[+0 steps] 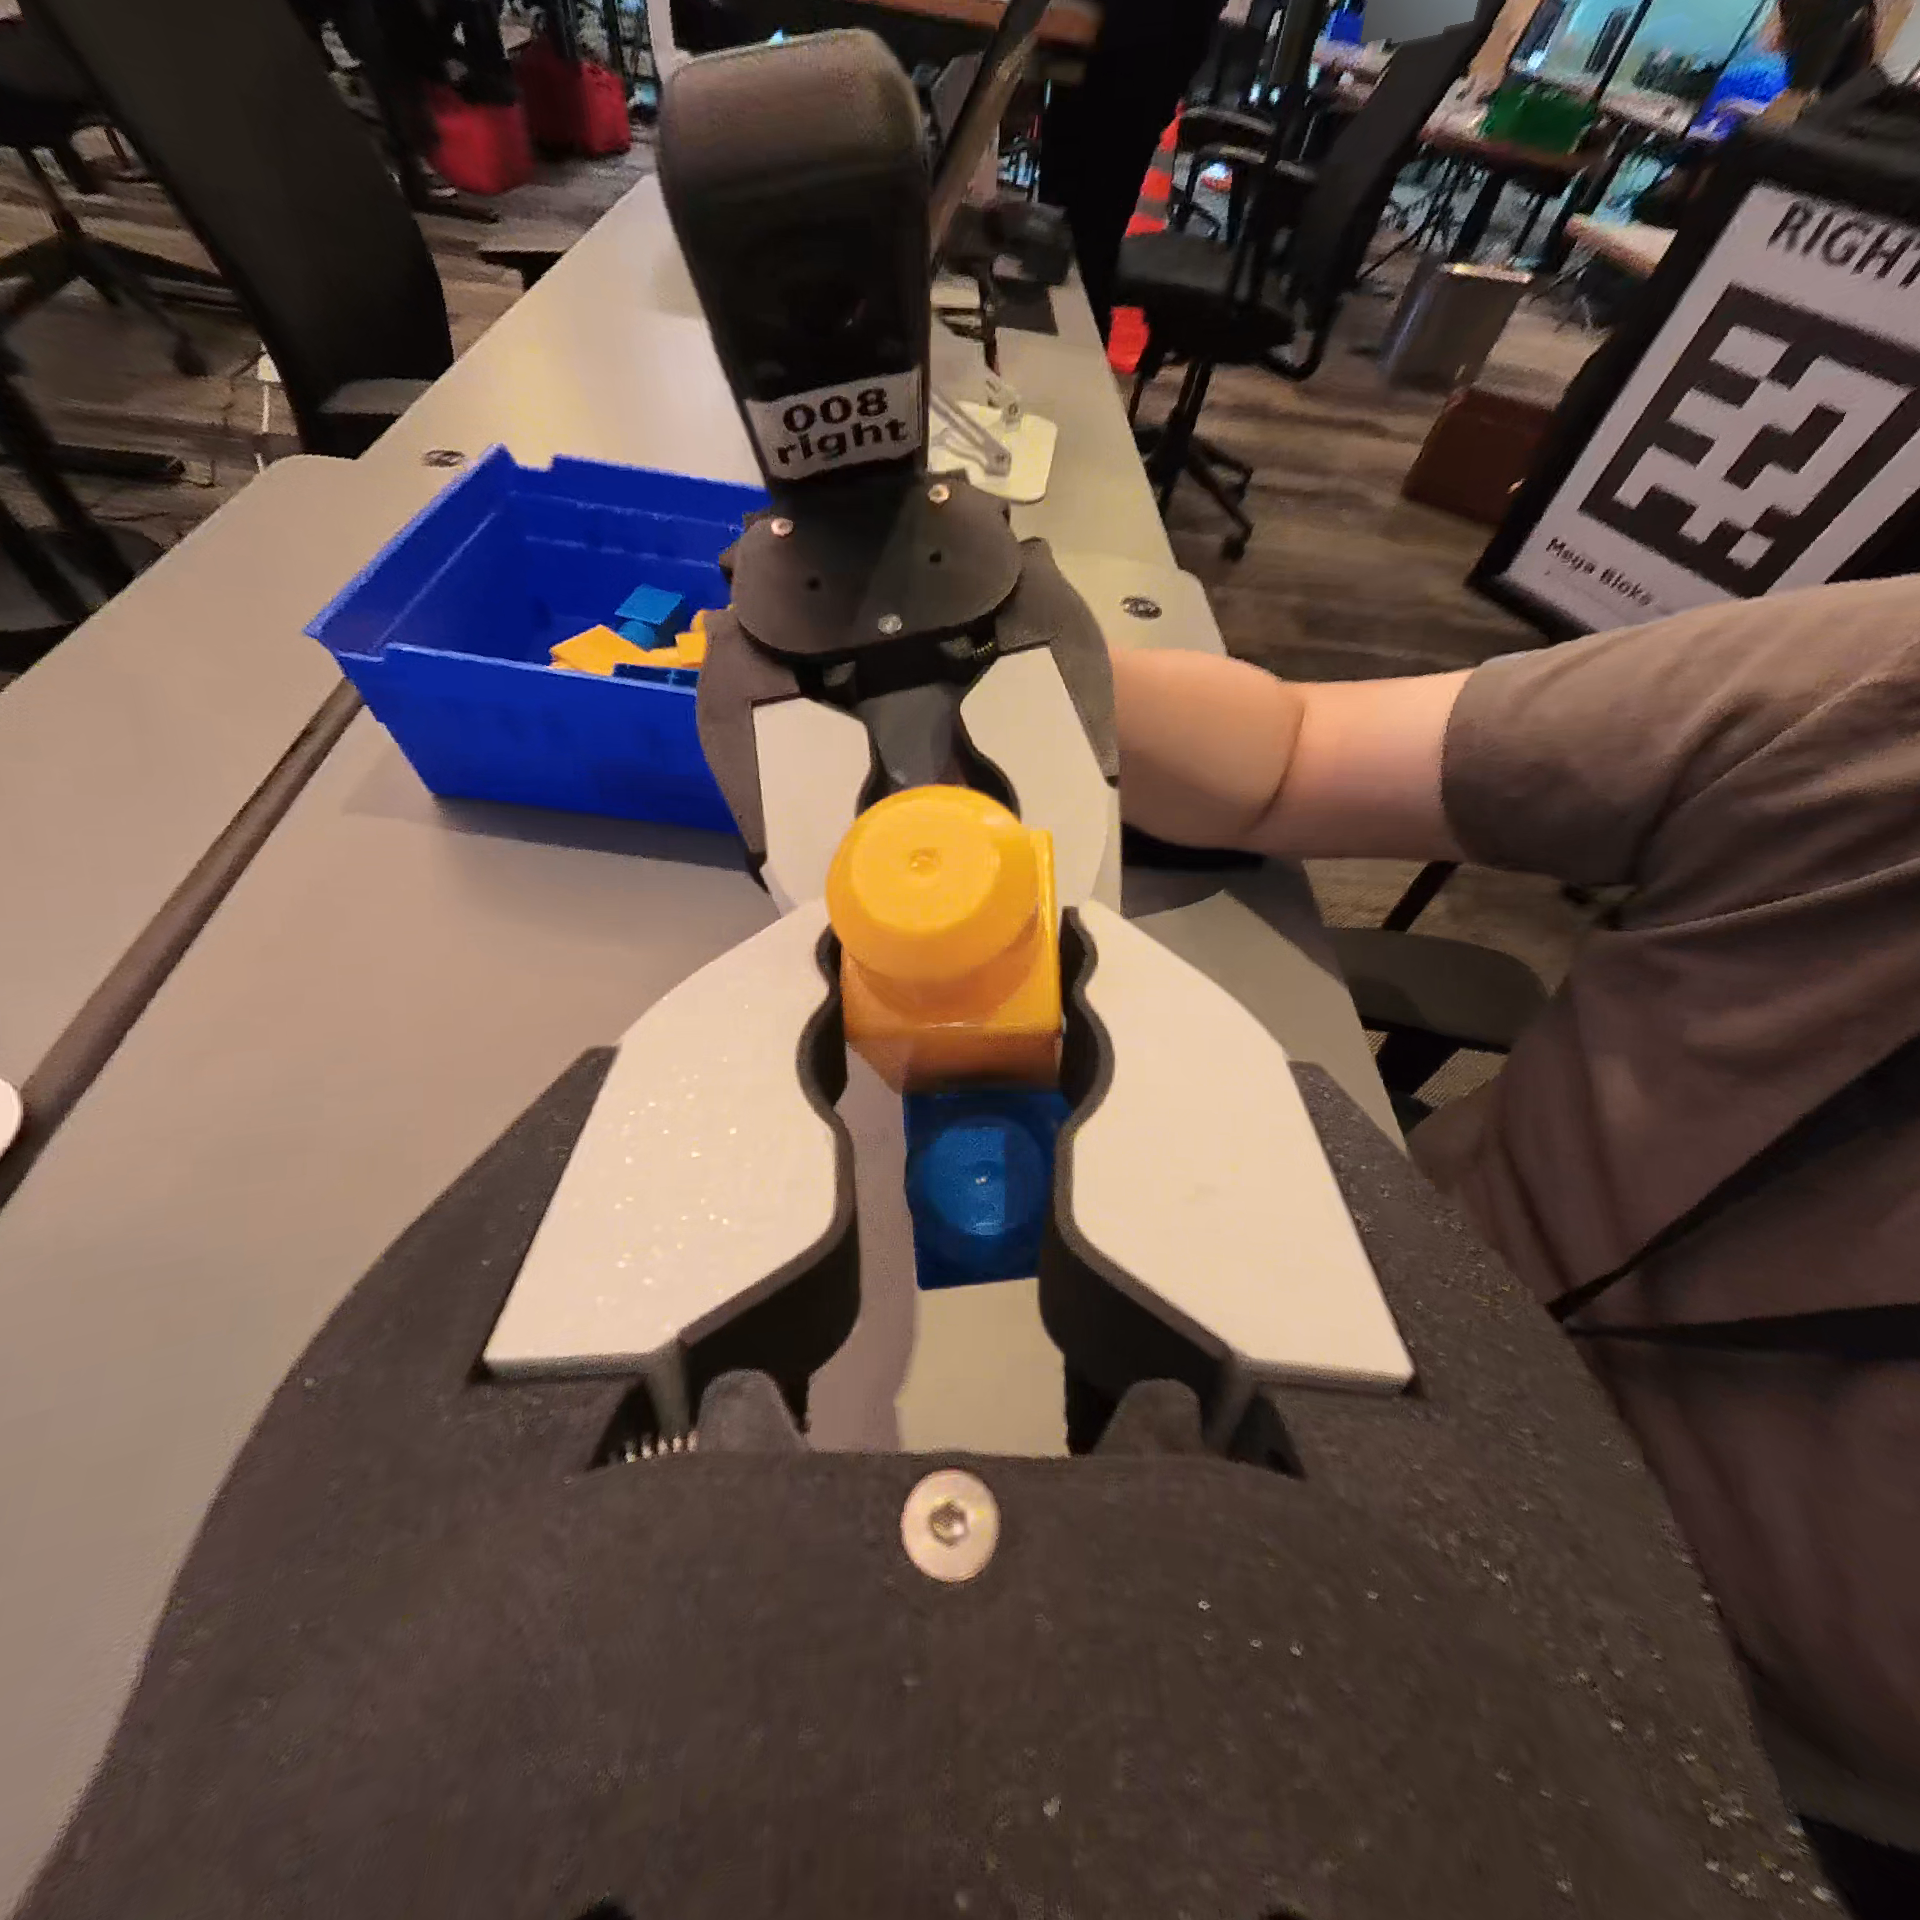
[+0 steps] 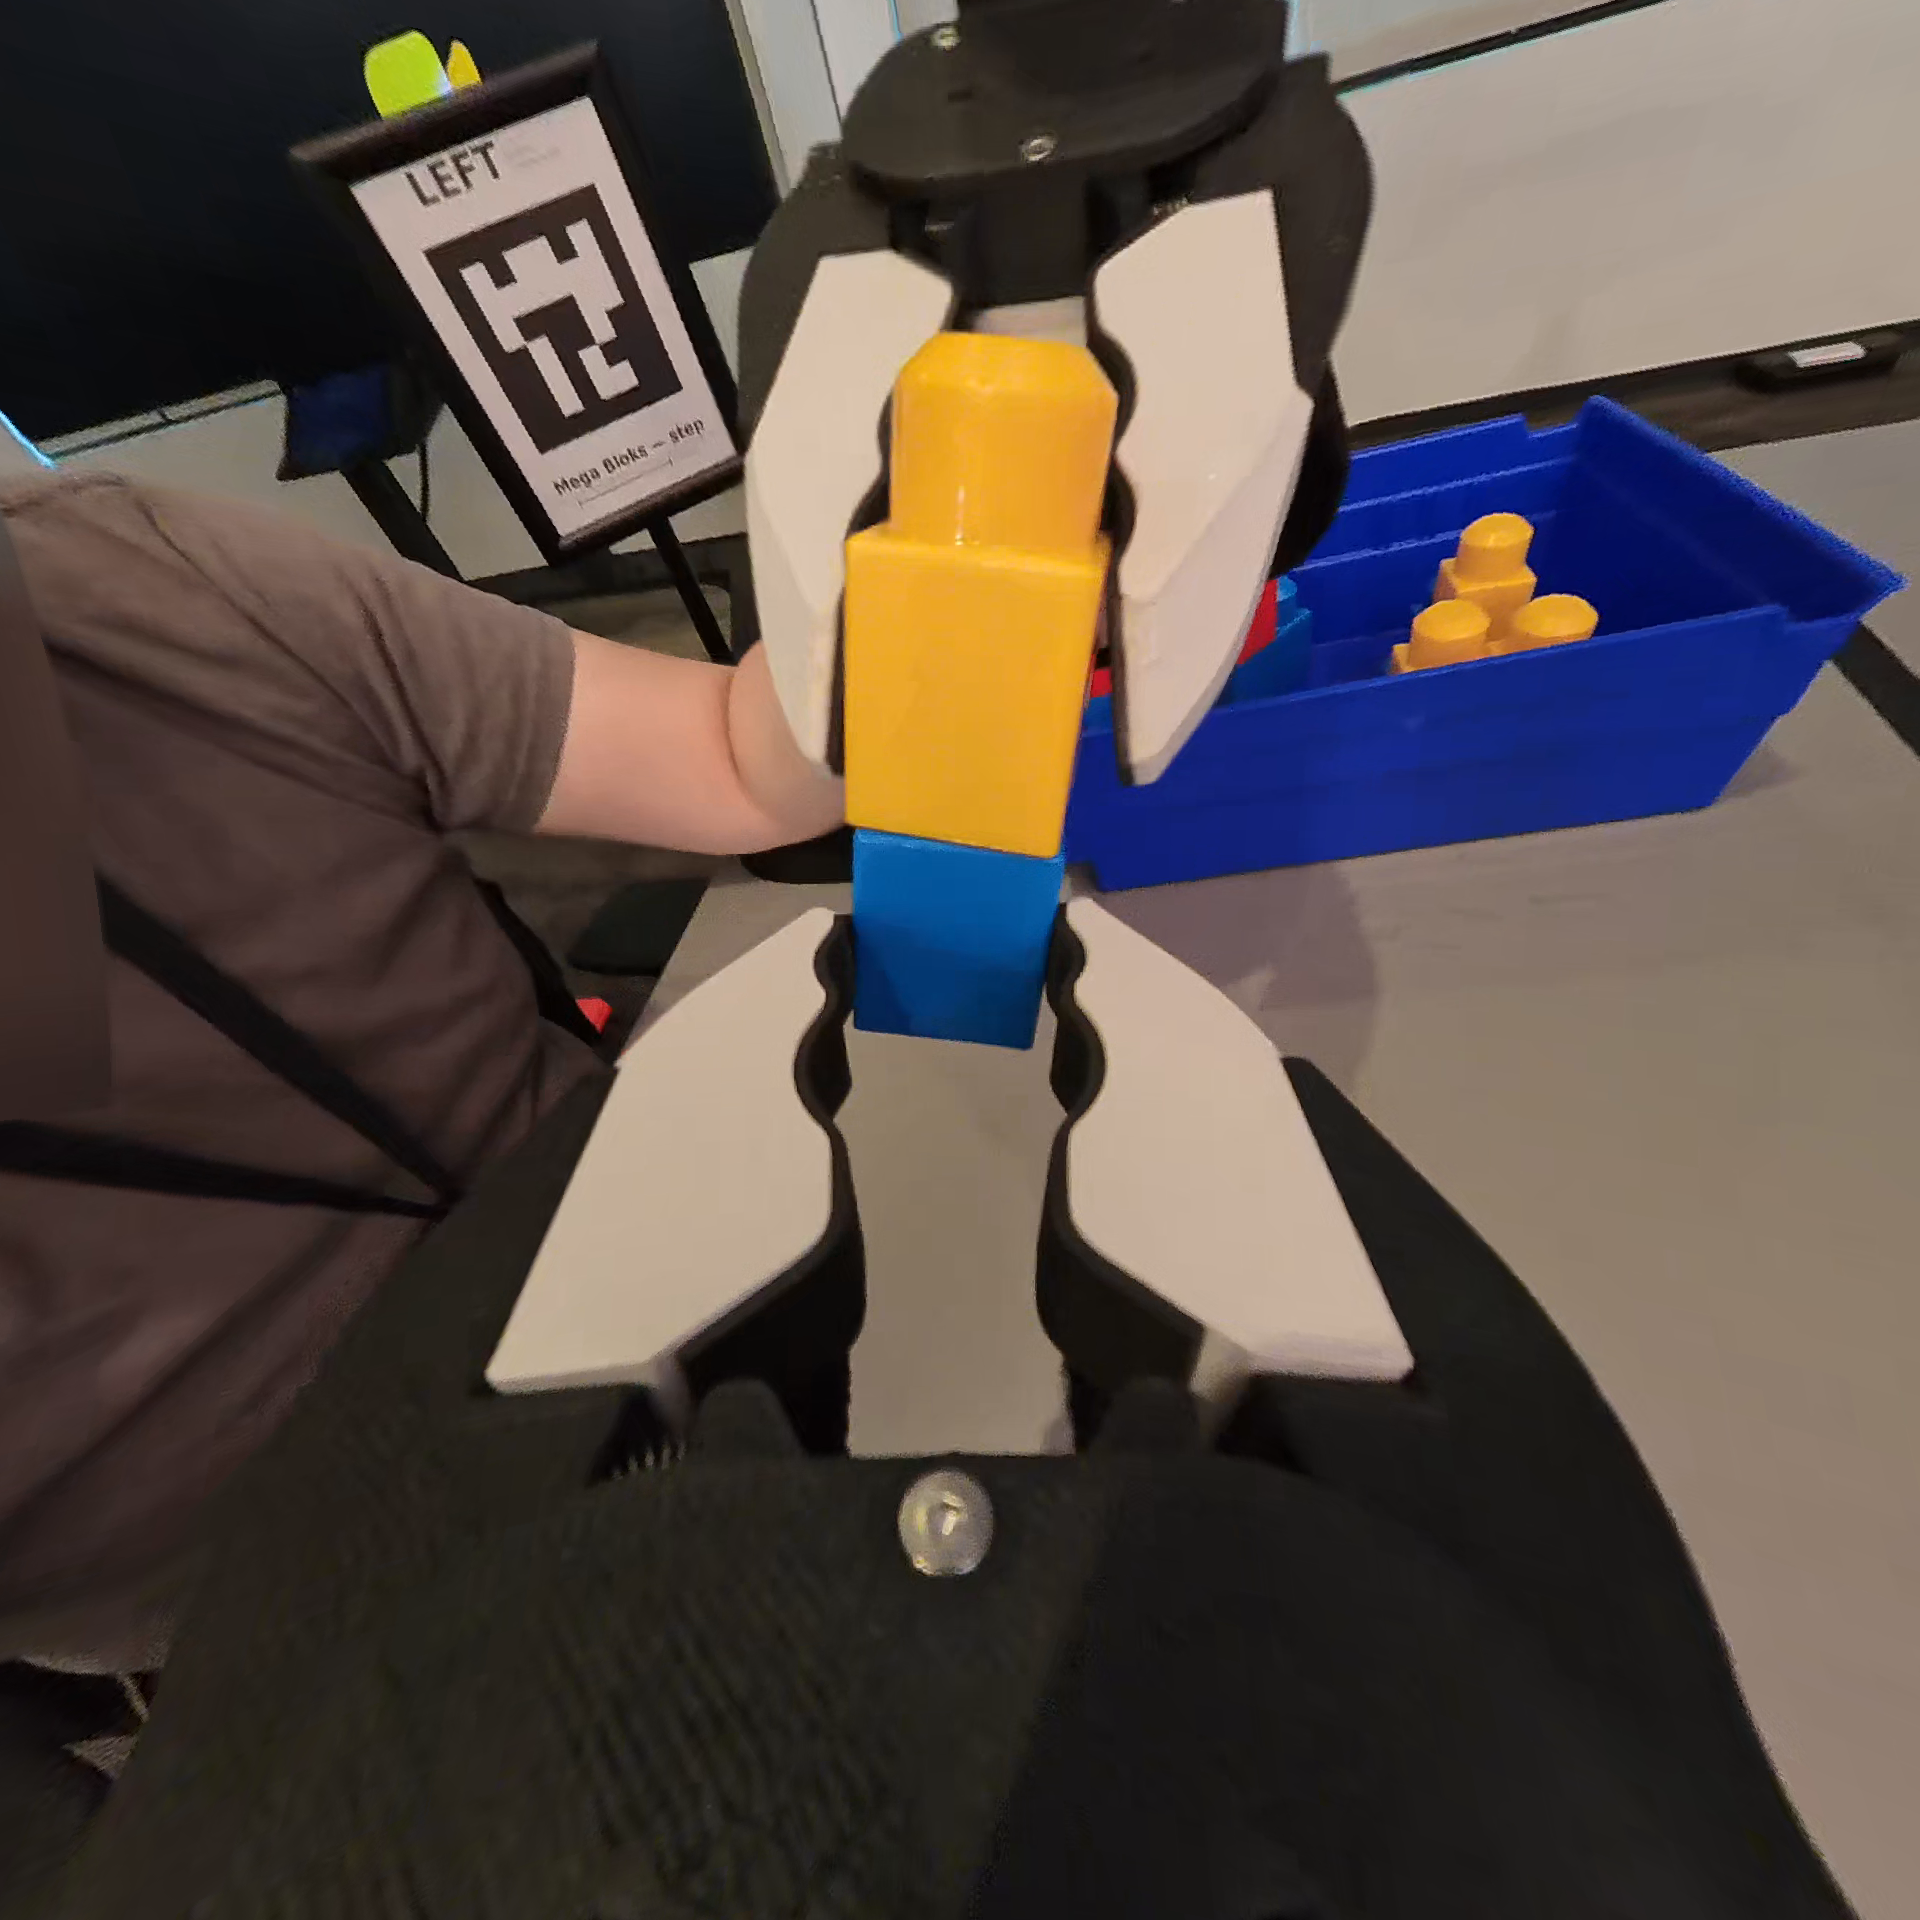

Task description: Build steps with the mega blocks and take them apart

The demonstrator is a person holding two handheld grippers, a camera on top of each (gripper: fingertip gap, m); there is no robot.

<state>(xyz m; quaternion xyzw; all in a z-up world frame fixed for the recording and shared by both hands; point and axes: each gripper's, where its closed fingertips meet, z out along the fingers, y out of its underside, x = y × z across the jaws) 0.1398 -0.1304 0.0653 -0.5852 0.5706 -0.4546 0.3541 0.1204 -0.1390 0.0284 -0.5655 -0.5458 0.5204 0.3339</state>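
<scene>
Yellow block (image 2: 961, 686) pressed onto blue block (image 2: 951, 951), pair held in the air between two facing tools, left gripper (image 1: 951, 997) clenched on yellow block, right gripper (image 2: 951, 971) clenched on blue block, blue bin (image 2: 1538, 727) of spare blocks set behind on grey table (image 2: 1558, 1039).

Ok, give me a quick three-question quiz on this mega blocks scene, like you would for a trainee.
1. True or false: the yellow block and the blue block are held apart, with a gap between them.
2. Which claw grips the yellow block? A) left claw B) right claw C) neither
3. Where do the spare blocks lie?

Key:
1. False: they are joined end to end.
2. A: the right claw is shut on the blue block.
3. In the blue bin on the table.
</scene>
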